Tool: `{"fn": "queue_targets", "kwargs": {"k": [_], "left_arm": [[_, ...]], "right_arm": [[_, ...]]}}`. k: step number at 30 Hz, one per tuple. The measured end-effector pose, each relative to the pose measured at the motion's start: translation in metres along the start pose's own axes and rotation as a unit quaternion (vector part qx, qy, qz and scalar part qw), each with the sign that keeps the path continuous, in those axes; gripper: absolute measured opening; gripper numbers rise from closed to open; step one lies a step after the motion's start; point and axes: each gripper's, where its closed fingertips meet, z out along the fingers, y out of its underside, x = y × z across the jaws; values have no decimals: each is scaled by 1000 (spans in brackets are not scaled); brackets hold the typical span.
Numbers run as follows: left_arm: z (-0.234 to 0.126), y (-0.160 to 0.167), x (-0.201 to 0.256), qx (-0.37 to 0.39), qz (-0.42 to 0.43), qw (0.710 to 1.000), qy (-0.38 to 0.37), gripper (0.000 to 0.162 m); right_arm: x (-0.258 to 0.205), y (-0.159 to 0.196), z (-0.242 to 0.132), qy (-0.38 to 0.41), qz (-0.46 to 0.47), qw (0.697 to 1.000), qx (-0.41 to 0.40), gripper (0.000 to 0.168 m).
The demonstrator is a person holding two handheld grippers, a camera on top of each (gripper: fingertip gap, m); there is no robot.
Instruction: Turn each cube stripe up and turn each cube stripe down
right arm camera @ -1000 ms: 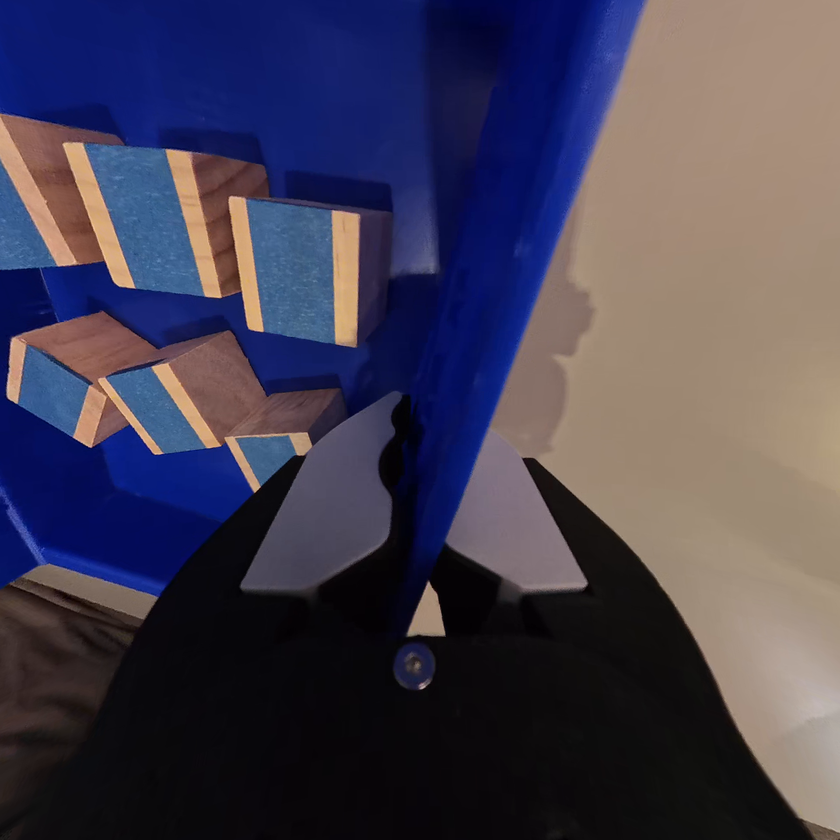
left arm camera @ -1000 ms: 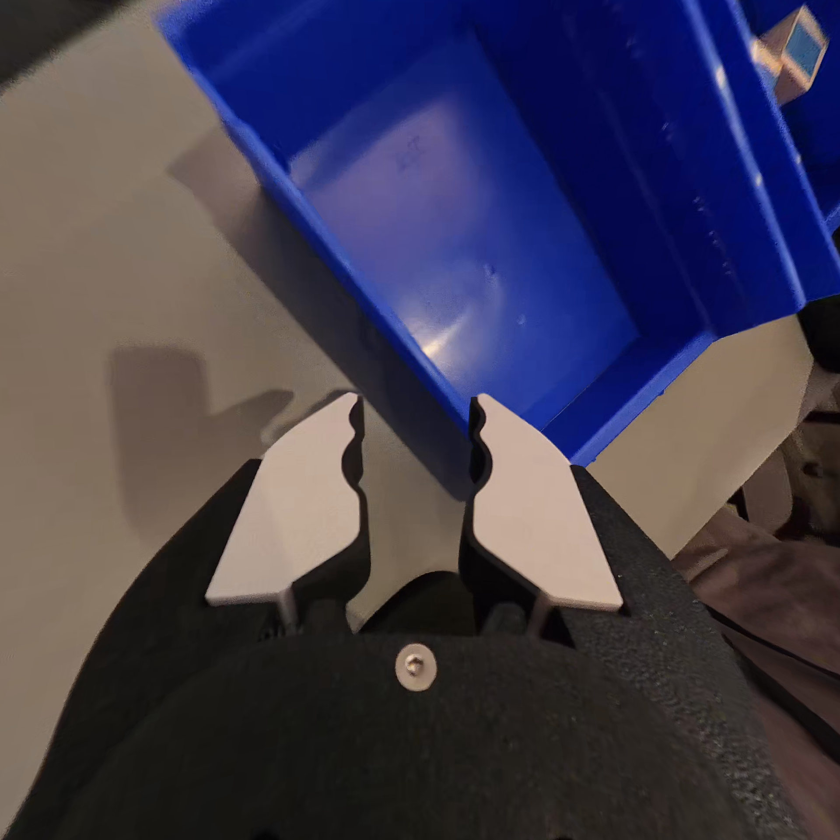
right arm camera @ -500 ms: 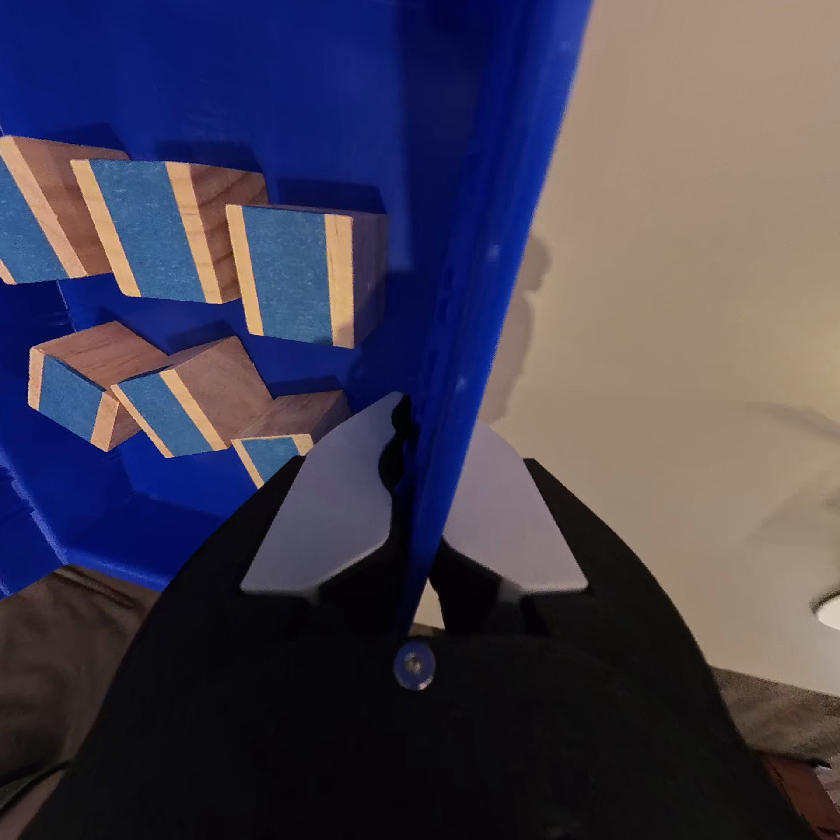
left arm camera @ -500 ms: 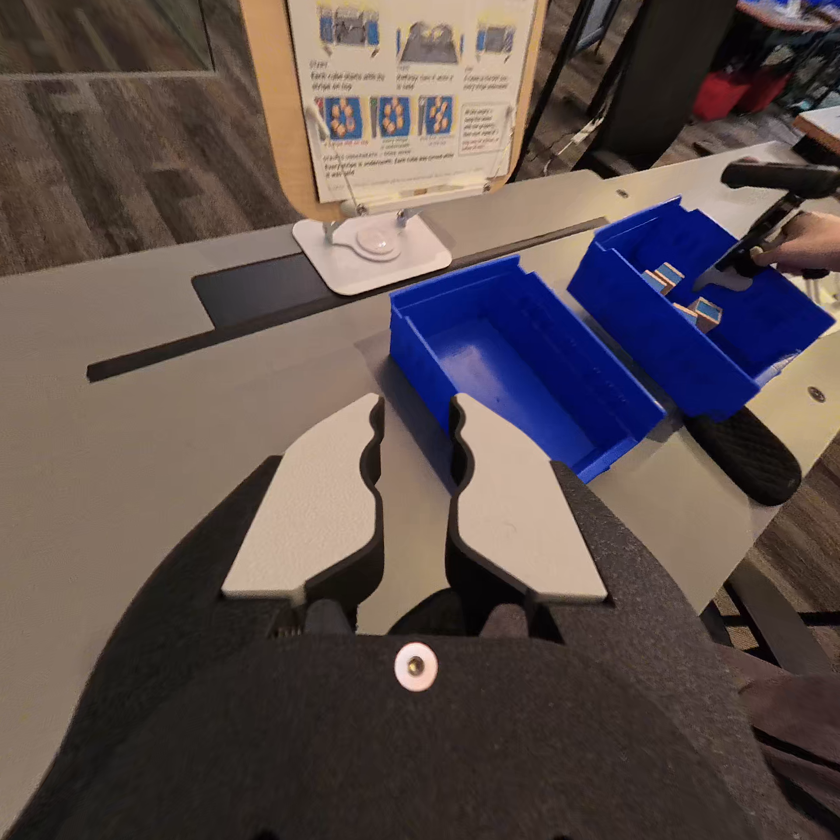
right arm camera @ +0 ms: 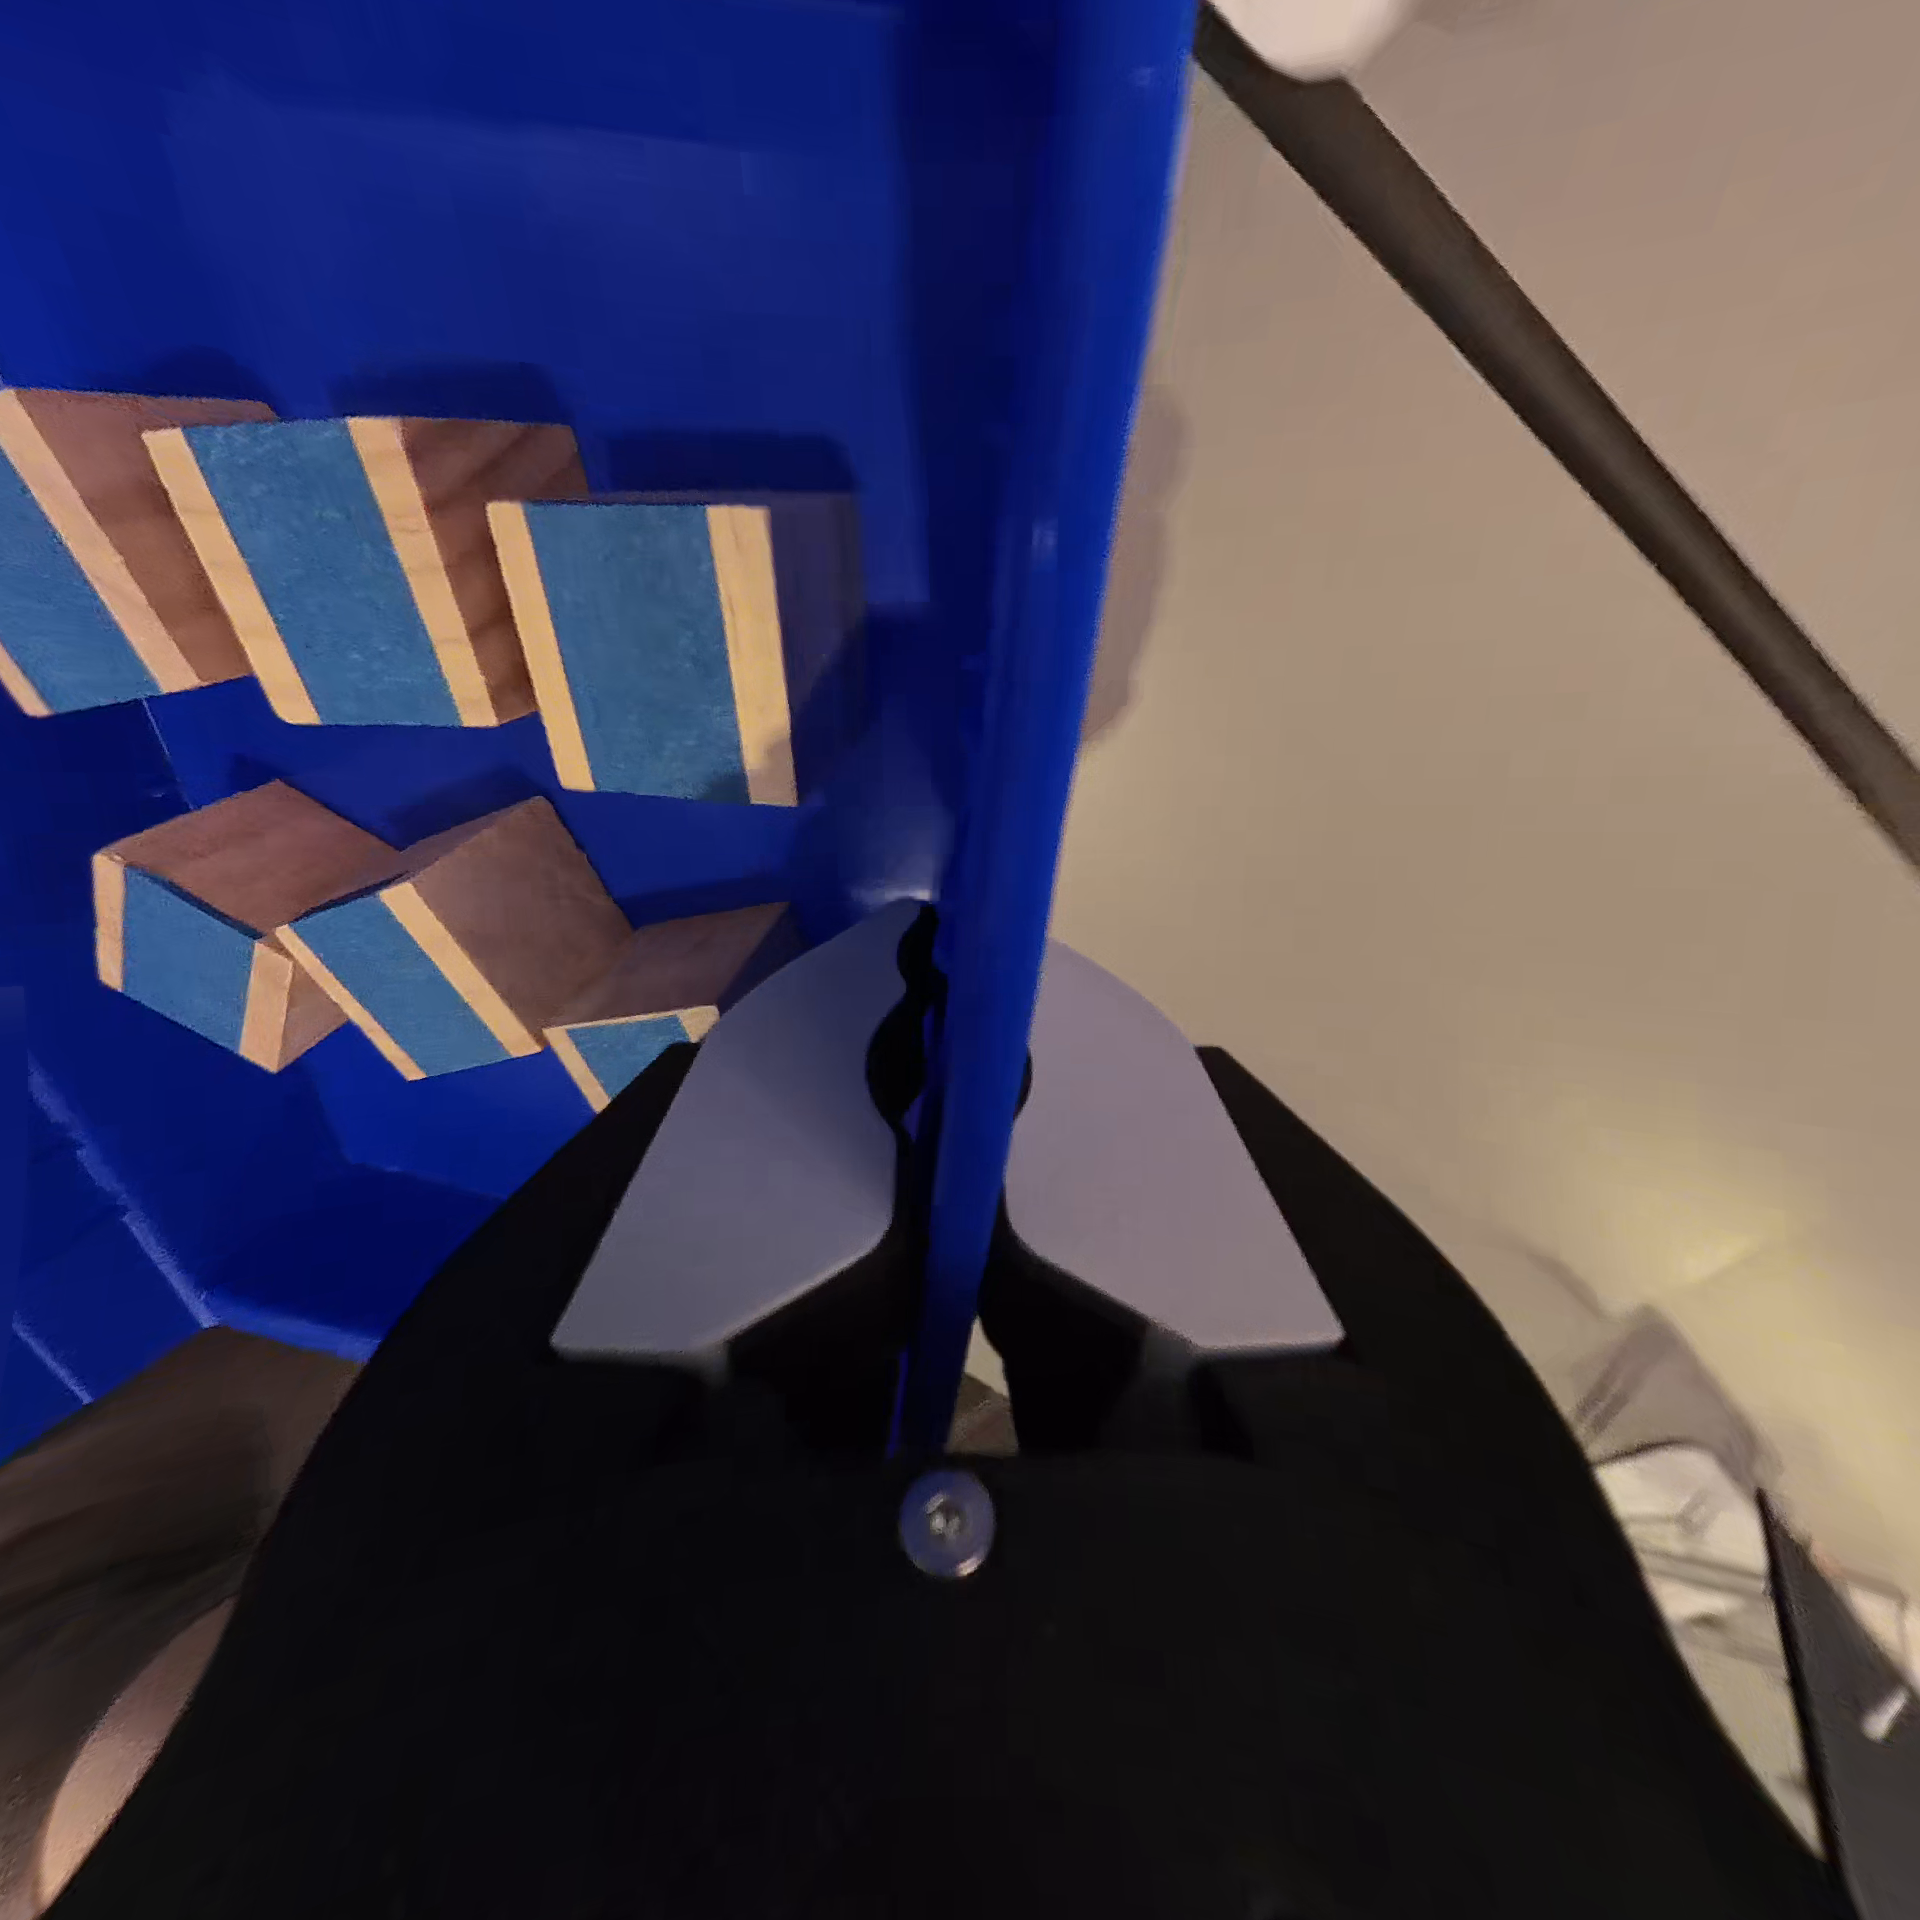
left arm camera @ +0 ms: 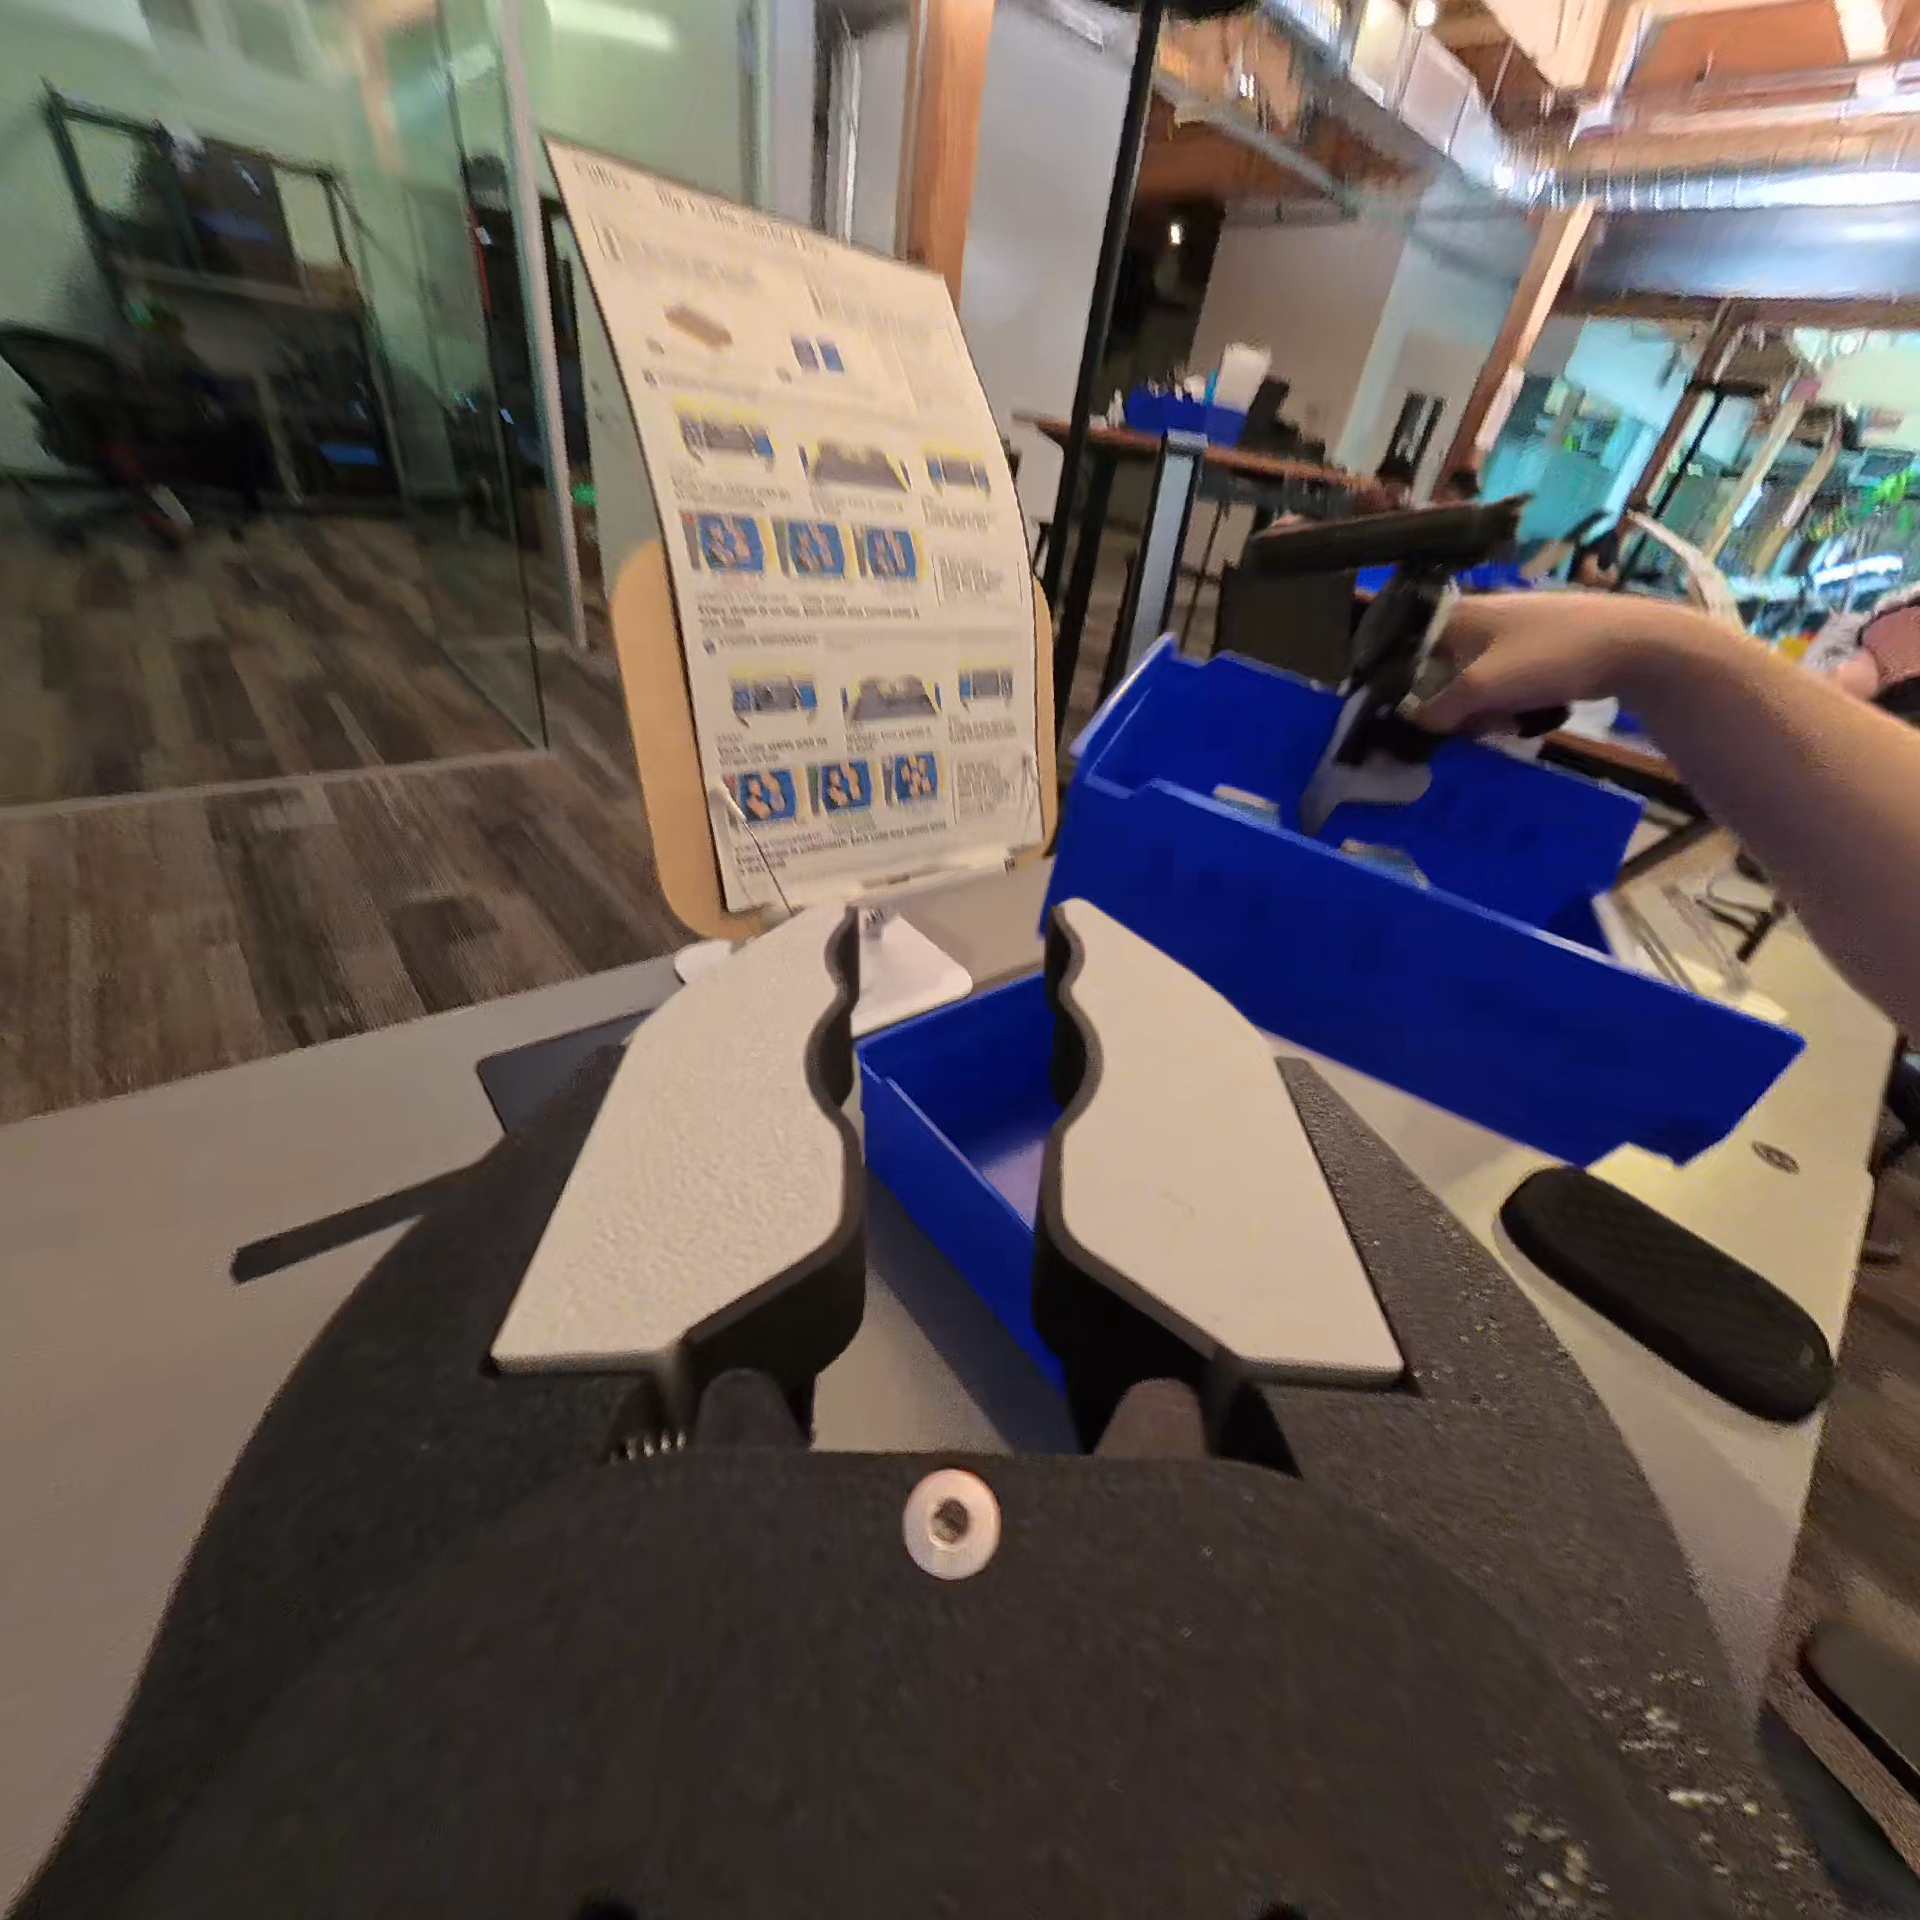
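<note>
Grey table (left arm camera: pixel 208 1195) in office; right gripper (right arm camera: pixel 971 1029) clamps lifted blue bin (right arm camera: pixel 1049 520) wall; left gripper (left arm camera: pixel 951 997) empty, parted.

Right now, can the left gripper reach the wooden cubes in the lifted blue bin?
Probably not directly. The left gripper is open and empty, but the lifted bin hangs tilted well beyond it, gripped by the right gripper, and its near wall hides the cubes.

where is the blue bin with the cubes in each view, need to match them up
Left wrist view: the blue bin with the cubes is right of centre, lifted and tilted.
Right wrist view: it fills the left half, wall running up the middle.
Shared landmark: the right gripper, its jaws clamped on that wall.
</note>
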Motion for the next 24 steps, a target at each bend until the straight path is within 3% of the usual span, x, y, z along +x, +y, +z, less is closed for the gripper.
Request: {"fn": "queue_targets", "kwargs": {"k": [6,13,18,24], "left_arm": [[-29,-10,3,43,3,999,-29,33],[-38,-10,13,41,7,999,-33,33],[-31,2,15,4,5,1000,-16,36],[-24,9,17,-17,5,1000,9,36]], "right_arm": [[-115,-112,41,-36,-123,992,-4,8],[-219,-199,103,-69,-173,982,-29,8],[-264,-236,158,-71,-175,981,-52,8],[-280,-253,228,-68,-143,985,-69,8]]}}
